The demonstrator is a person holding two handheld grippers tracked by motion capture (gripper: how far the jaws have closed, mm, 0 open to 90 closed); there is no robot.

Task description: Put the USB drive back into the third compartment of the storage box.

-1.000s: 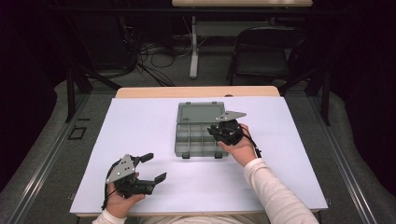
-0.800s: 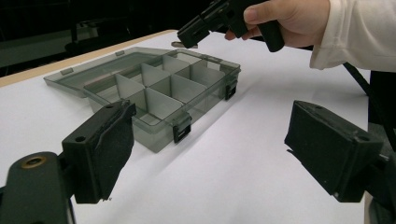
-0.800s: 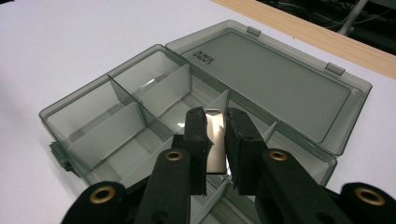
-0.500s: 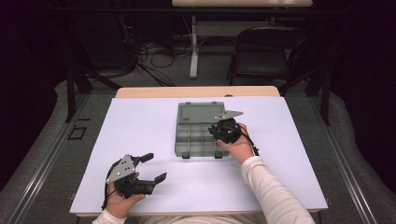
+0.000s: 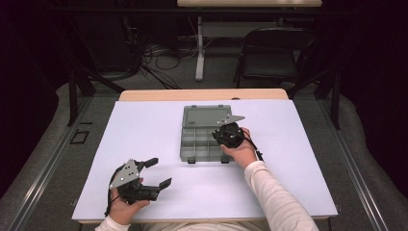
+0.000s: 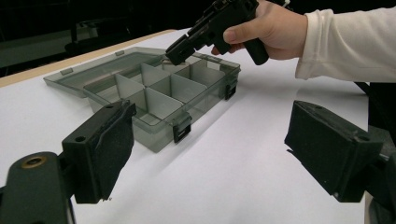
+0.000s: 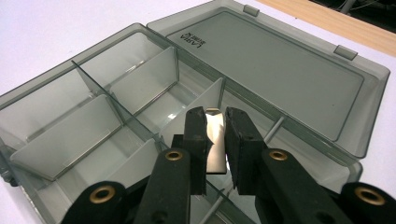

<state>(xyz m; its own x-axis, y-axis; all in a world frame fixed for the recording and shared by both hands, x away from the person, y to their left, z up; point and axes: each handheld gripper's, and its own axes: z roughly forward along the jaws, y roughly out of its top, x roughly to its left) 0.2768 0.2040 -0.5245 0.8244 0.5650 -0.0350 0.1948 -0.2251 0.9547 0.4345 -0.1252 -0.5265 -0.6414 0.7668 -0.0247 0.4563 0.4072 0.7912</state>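
A grey see-through compartment box (image 5: 197, 144) lies open in the middle of the white table top, its lid (image 5: 207, 117) flat behind it. My right gripper (image 5: 222, 136) hovers over the box's right-hand compartments, tips pointing down into them. It is shut on a small clear divider plate (image 7: 216, 149), which stands upright between the pads above a compartment by the lid hinge. The left gripper view shows the box (image 6: 154, 93) with the right gripper (image 6: 175, 55) dipping into its far side. My left gripper (image 5: 161, 172) rests at the front left, open with nothing between its fingers.
Fixed dividers (image 7: 65, 140) split the box into several compartments. The white sheet (image 5: 298, 159) covers the table to its edges. Beyond the far edge stand a dark chair (image 5: 274, 57) and loose cables (image 5: 154, 57) on the floor.
My right gripper has sunk a little toward the box's right compartments, still holding the divider plate. The left gripper has stayed where it was.
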